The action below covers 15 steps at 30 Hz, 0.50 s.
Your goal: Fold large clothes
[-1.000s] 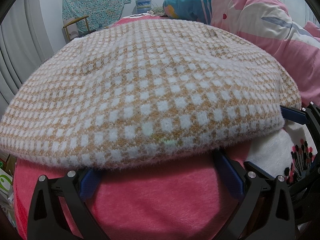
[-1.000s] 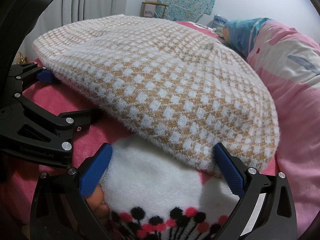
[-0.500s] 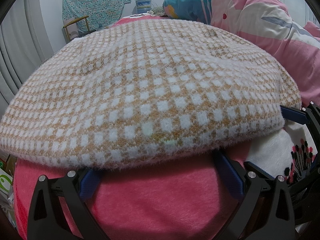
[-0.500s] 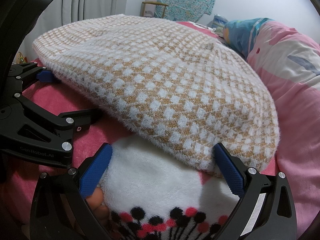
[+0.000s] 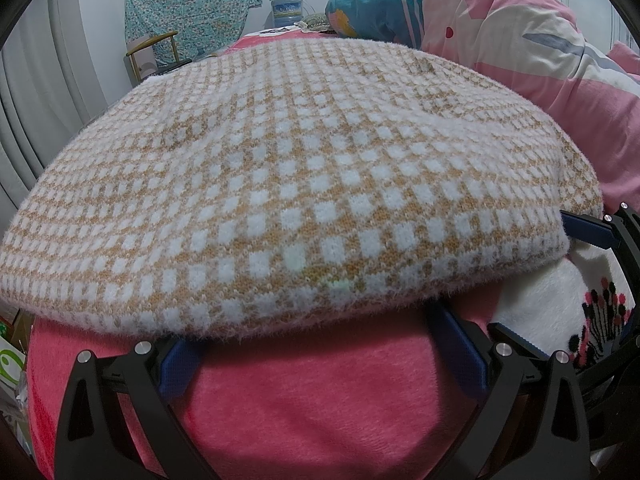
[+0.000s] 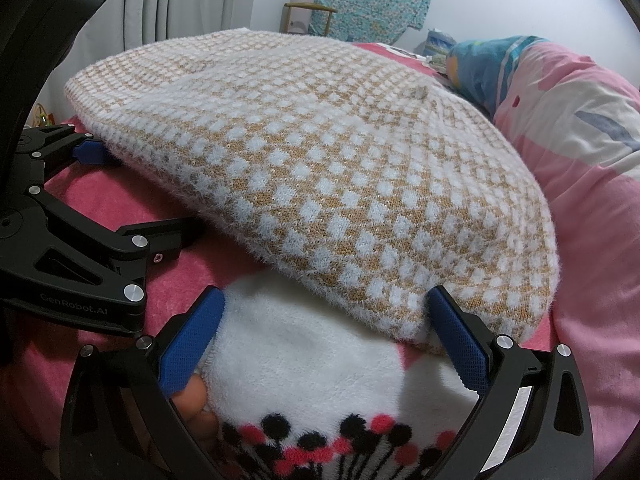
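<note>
Sweater, a fuzzy tan-and-white checked knit, lies on the bed as a thick, rounded stack with a doubled near edge, so at least one fold looks already made; whether more folding or only tidying is left cannot be told from these views. Nearest the sweater's front edge, the left hand-held gripper has its blue-padded fingers spread wide, their tips at or just under the hem, with only the pink blanket between them, so it is released and grasping nothing. Beside the sweater's right front corner, the right hand-held gripper is likewise spread apart, one blue pad touching the knit's corner and the other resting against a white plush cloth with black and red dots that lies partly under the sweater; it clamps on neither. The left tool's black body, seen from the right wrist view, carries the only readable writing, "GenRobot.AI". Beyond the sweater's far right side a rolled pink, white and blue quilt is heaped. Farther behind the sweater stand a wooden chair, a teal floral cloth hung on the wall, and pale curtains.
</note>
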Tool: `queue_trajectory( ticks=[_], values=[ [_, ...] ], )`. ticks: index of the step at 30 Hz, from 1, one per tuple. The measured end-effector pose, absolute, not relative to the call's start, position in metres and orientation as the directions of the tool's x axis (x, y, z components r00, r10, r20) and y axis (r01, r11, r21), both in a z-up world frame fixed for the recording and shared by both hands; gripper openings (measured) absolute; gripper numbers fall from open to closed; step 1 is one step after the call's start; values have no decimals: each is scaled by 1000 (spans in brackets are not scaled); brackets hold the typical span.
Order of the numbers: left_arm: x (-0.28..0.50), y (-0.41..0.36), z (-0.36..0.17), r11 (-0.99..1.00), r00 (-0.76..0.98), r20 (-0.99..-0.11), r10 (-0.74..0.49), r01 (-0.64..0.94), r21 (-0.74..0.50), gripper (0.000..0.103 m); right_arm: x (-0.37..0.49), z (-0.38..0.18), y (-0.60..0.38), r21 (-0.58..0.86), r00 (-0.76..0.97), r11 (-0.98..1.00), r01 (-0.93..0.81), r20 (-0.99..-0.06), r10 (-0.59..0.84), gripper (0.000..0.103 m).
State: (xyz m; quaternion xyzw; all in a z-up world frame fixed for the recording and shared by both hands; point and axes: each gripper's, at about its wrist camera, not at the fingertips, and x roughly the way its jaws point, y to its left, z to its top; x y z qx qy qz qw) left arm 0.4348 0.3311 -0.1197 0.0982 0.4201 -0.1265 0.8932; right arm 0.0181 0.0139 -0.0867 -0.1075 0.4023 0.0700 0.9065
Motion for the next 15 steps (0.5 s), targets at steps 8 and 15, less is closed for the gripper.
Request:
queue_trajectory(
  ticks=[8, 15],
  values=[
    [434, 331, -120, 949, 615, -775, -143, 308, 69, 100, 18, -87, 14, -139, 667, 967, -213, -744, 40, 97],
    [434, 331, -120, 949, 615, -775, -143, 308, 69, 100, 18, -87, 15, -139, 667, 967, -213, -744, 40, 97]
  ],
)
